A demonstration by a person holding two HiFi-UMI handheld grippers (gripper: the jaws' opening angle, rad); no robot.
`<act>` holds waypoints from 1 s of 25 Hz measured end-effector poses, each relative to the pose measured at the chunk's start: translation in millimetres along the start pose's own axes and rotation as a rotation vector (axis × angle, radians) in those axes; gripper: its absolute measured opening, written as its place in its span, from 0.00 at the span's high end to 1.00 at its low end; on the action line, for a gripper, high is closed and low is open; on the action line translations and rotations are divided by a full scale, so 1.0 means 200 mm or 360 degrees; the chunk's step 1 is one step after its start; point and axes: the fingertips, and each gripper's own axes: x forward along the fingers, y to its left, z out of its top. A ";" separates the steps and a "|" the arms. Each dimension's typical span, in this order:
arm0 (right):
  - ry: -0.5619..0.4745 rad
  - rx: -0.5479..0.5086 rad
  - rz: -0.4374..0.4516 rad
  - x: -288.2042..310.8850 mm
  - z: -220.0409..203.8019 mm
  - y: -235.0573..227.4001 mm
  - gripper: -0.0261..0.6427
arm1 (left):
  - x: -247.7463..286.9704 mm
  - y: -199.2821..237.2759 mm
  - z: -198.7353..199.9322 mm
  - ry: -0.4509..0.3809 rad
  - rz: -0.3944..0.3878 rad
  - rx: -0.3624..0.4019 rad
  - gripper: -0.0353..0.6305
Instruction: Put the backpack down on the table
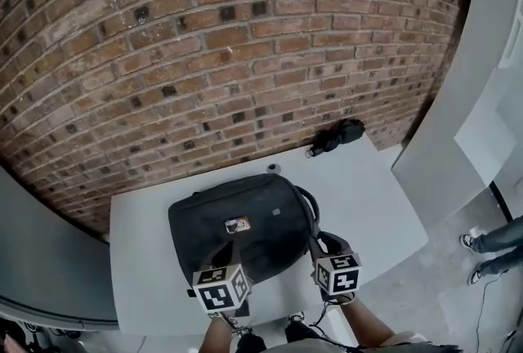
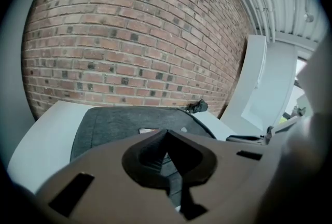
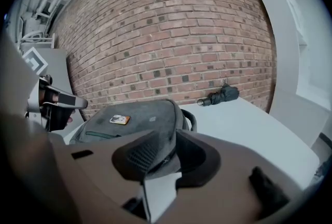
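A dark grey backpack (image 1: 237, 233) (image 2: 119, 124) (image 3: 140, 116) lies flat on the white table (image 1: 368, 196), with a small orange label on its top. My left gripper (image 1: 222, 260) (image 2: 166, 137) hovers over the near edge of the bag. Its pads meet at the tips and I see nothing pinched between them. My right gripper (image 1: 320, 245) (image 3: 163, 153) is at the bag's near right corner, by the carry handle (image 3: 189, 119). Its jaws stand apart, and the bag's edge and bare table show through the gap.
A folded black umbrella (image 1: 337, 136) (image 3: 220, 96) lies at the table's far right corner, against the brick wall (image 1: 204, 41). Grey curved panels (image 1: 458, 98) flank the table. A person's legs and shoes (image 1: 490, 249) stand on the floor at the right.
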 end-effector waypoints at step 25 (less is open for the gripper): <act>-0.0258 -0.0010 -0.0213 -0.25 0.36 0.34 0.90 | -0.37 0.34 0.14 -0.0206 0.0068 -0.0035 0.93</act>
